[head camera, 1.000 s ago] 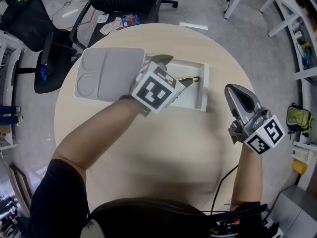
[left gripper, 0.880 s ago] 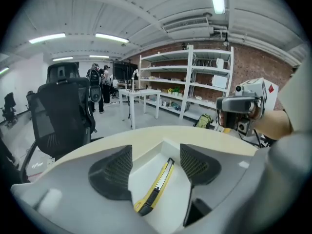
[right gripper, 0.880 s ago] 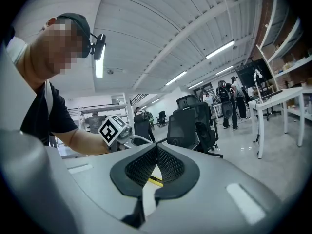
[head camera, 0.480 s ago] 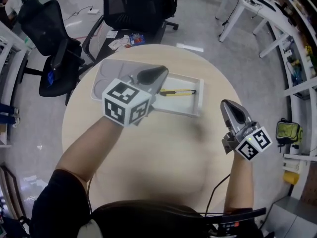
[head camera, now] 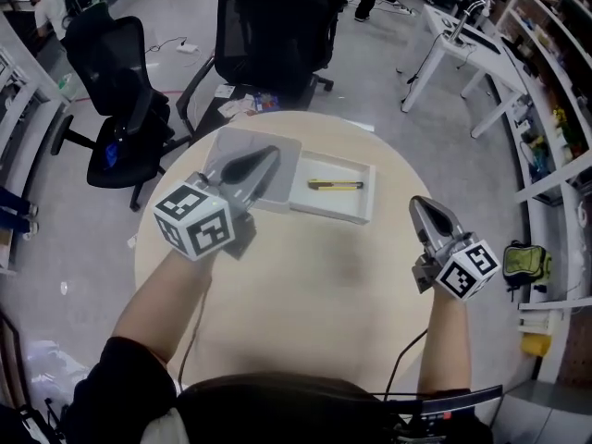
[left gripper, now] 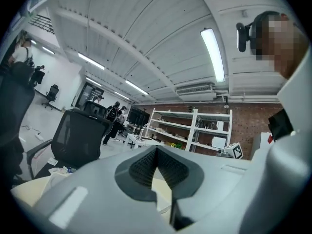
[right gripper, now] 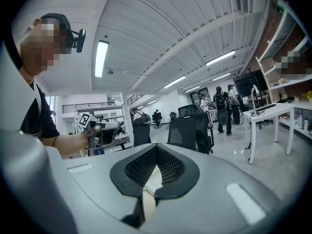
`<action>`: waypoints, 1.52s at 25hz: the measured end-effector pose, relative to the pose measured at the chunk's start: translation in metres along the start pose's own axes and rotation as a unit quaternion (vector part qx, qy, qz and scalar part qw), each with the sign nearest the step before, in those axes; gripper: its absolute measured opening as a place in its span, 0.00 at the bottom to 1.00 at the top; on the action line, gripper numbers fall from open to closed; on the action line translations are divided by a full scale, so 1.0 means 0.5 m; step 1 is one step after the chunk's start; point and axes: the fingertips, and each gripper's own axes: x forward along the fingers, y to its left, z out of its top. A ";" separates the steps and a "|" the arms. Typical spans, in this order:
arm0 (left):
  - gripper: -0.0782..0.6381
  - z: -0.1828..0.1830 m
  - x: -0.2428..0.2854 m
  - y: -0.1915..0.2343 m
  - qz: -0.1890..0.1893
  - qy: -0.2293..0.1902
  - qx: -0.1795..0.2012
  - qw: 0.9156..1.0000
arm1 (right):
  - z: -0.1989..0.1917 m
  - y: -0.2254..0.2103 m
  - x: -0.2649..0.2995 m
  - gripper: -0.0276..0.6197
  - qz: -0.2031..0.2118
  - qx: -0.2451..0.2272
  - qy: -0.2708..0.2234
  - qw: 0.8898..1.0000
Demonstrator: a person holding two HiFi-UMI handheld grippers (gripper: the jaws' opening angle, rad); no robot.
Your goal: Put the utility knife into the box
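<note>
The yellow utility knife (head camera: pixel 335 185) lies flat inside the shallow white box (head camera: pixel 361 209) at the far side of the round wooden table (head camera: pixel 305 285). My left gripper (head camera: pixel 267 154) hangs raised over the grey lid (head camera: pixel 282 178), left of the box. Its jaws have just been closing and now stand shut with nothing between them (left gripper: pixel 156 147). My right gripper (head camera: pixel 418 203) is raised at the table's right, right of the box and apart from it. Its pads meet with nothing held (right gripper: pixel 156 147).
The grey lid lies against the box's left end. Black office chairs (head camera: pixel 277 26) (head camera: pixel 120 72) stand beyond the table. White desks (head camera: pixel 462 40) and shelves line the right side. A green bag (head camera: pixel 523 262) sits on the floor at the right.
My left gripper came off the box, rose and drew back to the left, its jaws closing. The knife stays in the box. My right gripper rose a little.
</note>
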 end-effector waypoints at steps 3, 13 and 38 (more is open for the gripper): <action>0.11 0.033 -0.077 -0.015 0.009 -0.011 0.005 1.000 | 0.023 0.050 -0.016 0.06 0.005 -0.003 -0.001 1.000; 0.11 0.112 -0.390 -0.065 0.050 -0.063 0.014 0.997 | 0.084 0.223 -0.057 0.06 0.028 -0.021 -0.013 0.999; 0.11 0.190 -0.702 -0.342 -0.022 -0.049 0.050 0.997 | 0.138 0.545 -0.385 0.06 -0.046 -0.048 -0.057 0.996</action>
